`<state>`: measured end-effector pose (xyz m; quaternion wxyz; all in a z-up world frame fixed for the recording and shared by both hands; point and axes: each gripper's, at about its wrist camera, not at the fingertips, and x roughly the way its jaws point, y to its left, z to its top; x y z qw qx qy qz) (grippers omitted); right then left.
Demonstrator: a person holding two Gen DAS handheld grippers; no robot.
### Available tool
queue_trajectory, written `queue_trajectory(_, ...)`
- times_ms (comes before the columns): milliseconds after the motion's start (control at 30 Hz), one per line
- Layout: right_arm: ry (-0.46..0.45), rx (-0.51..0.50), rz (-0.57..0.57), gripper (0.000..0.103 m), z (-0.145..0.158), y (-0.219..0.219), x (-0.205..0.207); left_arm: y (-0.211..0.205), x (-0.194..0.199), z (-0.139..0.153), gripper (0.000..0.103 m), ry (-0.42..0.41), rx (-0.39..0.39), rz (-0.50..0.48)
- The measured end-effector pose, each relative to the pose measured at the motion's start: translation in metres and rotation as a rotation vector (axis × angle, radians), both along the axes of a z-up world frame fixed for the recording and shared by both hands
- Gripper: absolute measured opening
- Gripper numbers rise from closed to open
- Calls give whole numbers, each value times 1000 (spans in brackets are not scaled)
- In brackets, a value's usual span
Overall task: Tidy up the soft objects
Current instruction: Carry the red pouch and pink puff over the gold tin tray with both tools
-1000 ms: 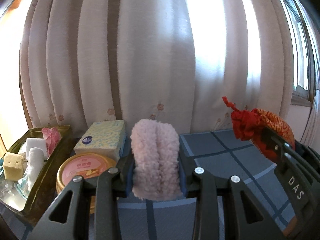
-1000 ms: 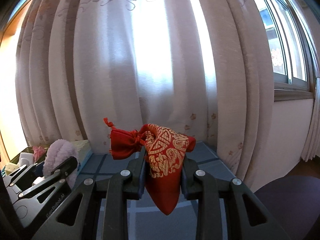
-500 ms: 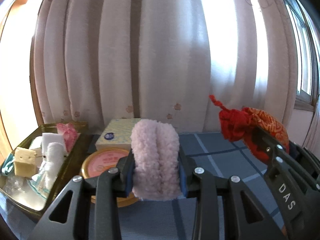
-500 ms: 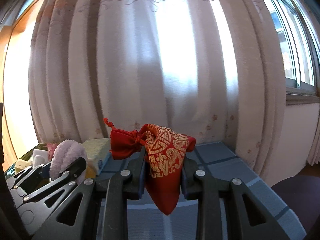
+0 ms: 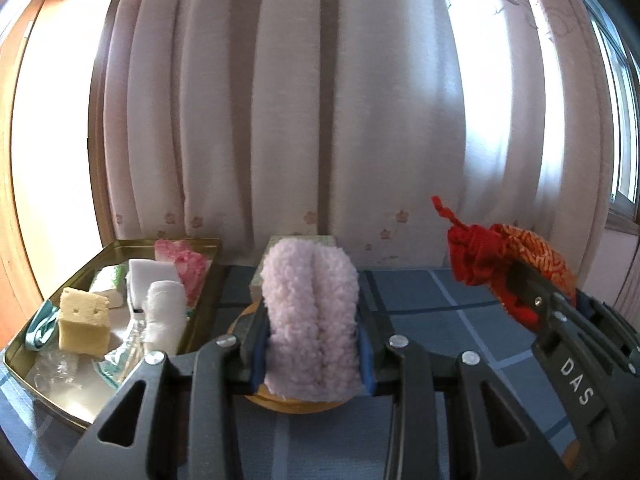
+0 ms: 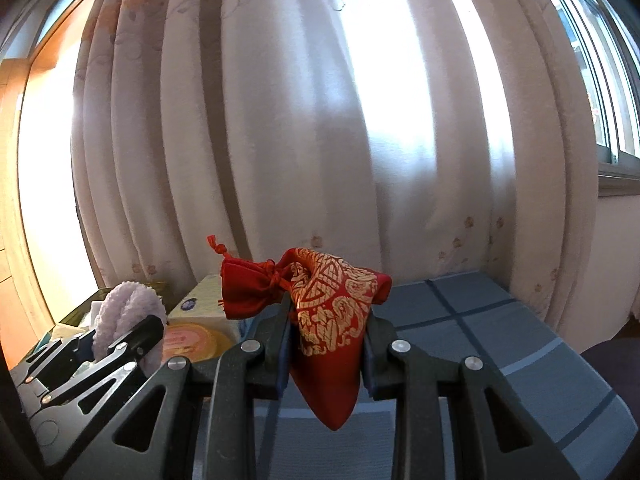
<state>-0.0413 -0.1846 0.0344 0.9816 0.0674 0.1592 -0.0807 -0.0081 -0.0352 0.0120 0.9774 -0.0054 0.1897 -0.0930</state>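
Note:
My left gripper (image 5: 310,332) is shut on a fluffy pale pink pad (image 5: 310,312), held upright above the blue checked table. My right gripper (image 6: 326,332) is shut on a red drawstring pouch with gold pattern (image 6: 332,308), whose tip hangs below the fingers. The pouch (image 5: 504,256) and the right gripper (image 5: 532,300) also show at the right of the left wrist view. The pink pad (image 6: 120,312) and left gripper (image 6: 132,340) appear at the lower left of the right wrist view. A gold metal tray (image 5: 16,360) at the left holds a yellow sponge (image 5: 84,324), white sponges and a pink cloth.
A round orange tin (image 6: 196,340) sits on the table under the left gripper, with a tissue box (image 6: 204,300) behind it. White curtains (image 5: 320,120) hang close behind the table. The blue checked tabletop (image 6: 500,340) stretches to the right, ending at an edge near a window.
Both grippers have moved left across the table with their loads. The gold tray has drawn nearer and the orange tin now lies beneath the pink pad. Neither grip has changed.

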Motion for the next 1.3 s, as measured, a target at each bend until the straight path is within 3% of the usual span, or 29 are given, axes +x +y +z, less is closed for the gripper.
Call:
queue_trajectory(300,8,-10,69,30,-2,33,10,28,-3,0,34,-10,12,28)
queue_trajectory(600,33,19,186,30,-4,79,34,84,3,9,34,-8,13,108)
queue_trajectory(933,50,32,328,30,8,144,69,147,22,9,34,36,-5,223)
queue_trajectory(1300,65,7,386,30,25,190,102,174,36,-4,34,86,10,262)
